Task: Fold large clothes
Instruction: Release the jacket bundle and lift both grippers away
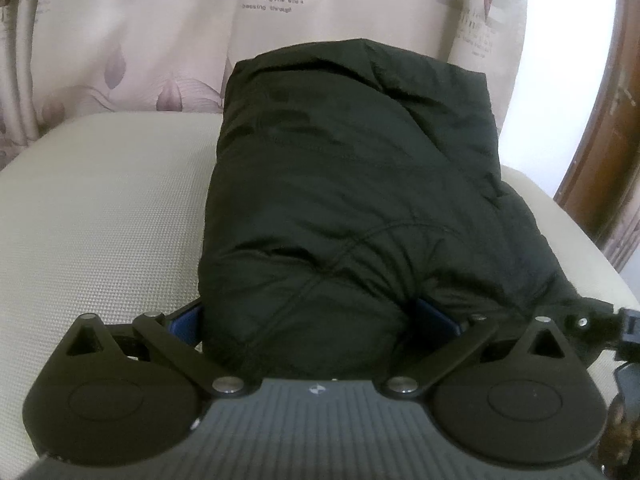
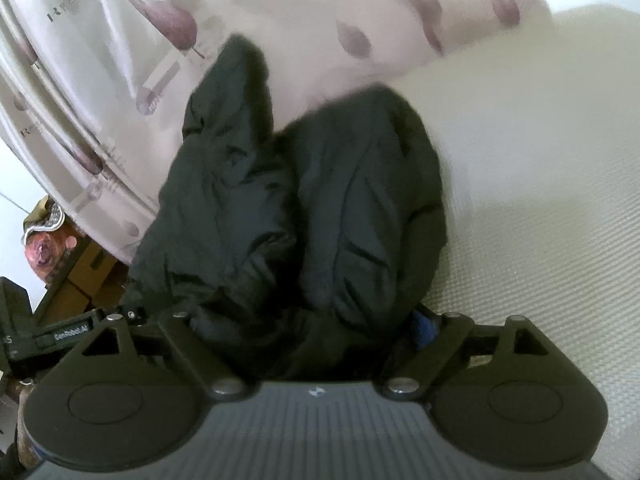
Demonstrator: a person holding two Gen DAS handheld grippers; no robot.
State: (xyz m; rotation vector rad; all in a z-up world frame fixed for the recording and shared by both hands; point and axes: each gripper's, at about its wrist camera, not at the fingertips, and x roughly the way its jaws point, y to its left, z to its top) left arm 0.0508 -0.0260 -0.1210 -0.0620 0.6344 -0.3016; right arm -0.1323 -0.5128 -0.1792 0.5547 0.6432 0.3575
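Left wrist view: the black jacket [image 1: 352, 200] lies folded into a bundle on the cream cushion [image 1: 100, 220], left gripper [image 1: 312, 320] and right gripper [image 2: 308, 320] both clamping its near edge; folding looks nearly finished.

A: What can't you make out?

B: The left gripper [image 1: 316, 322] has its fingertips buried in the black jacket [image 1: 352, 200]; only blue pads [image 1: 187, 326] peek out.

A: And the right gripper [image 2: 308, 326]?

B: Same, swallowed by cloth. The right view's far curtain [image 2: 320, 12] is smeared, its print unreadable. The cushion [image 1: 100, 208] runs off the frame.
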